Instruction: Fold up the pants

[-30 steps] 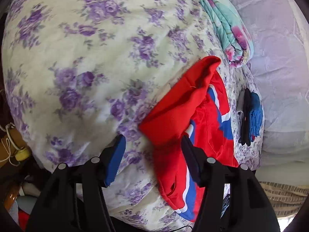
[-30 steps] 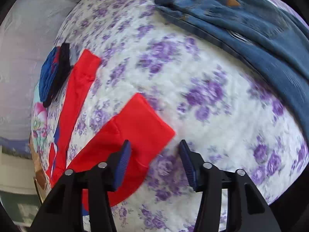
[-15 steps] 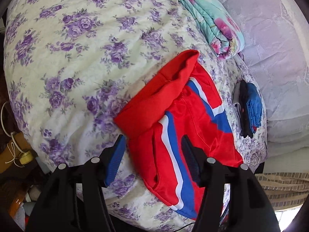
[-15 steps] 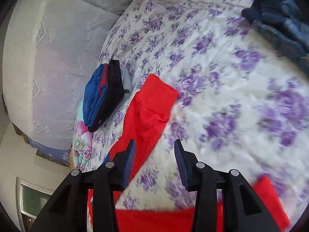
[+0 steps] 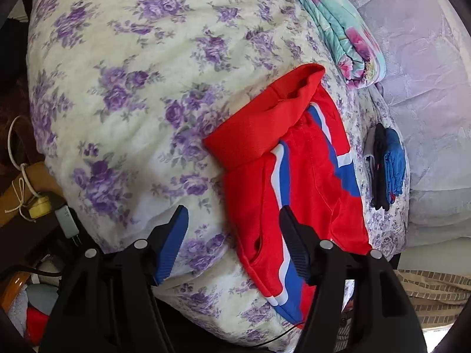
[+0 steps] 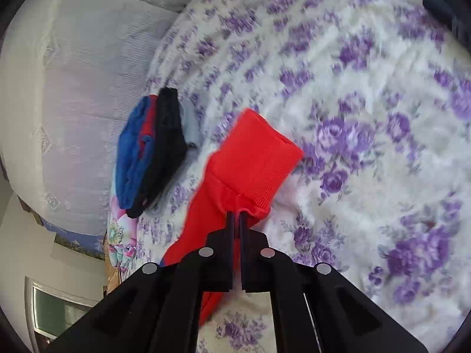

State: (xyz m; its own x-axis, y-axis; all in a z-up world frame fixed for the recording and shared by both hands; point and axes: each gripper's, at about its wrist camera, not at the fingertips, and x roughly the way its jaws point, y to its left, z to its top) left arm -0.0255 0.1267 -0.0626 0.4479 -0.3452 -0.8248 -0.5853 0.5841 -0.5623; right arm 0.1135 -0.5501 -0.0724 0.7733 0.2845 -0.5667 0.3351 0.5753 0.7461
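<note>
The red pants (image 5: 294,182) are seen lying on the floral bedspread (image 5: 132,88), near its edge, with one leg folded across the top so that the blue and white side stripes are partly covered. In the left wrist view the lower end of the garment is hidden behind the black body of the left gripper (image 5: 232,235), whose jaws are opening and stand wide apart; the right-hand pad is seen in front of the red cloth, but whether it touches the cloth cannot be told, and nothing is pinched between the pads. In the right wrist view the right gripper (image 6: 235,217) is closed, and the ribbed cuff of the red pants (image 6: 253,158) is pinched at its gathered seam between the two pads. The rest of that leg is cut off below by the gripper body. A small stack of folded clothes (image 6: 150,153), blue, red, black and grey, is seen just beside the cuff, apart from it. A rolled floral blanket (image 5: 338,26) is partly cut off at the top edge. The far right of the bedspread is blurred.
</note>
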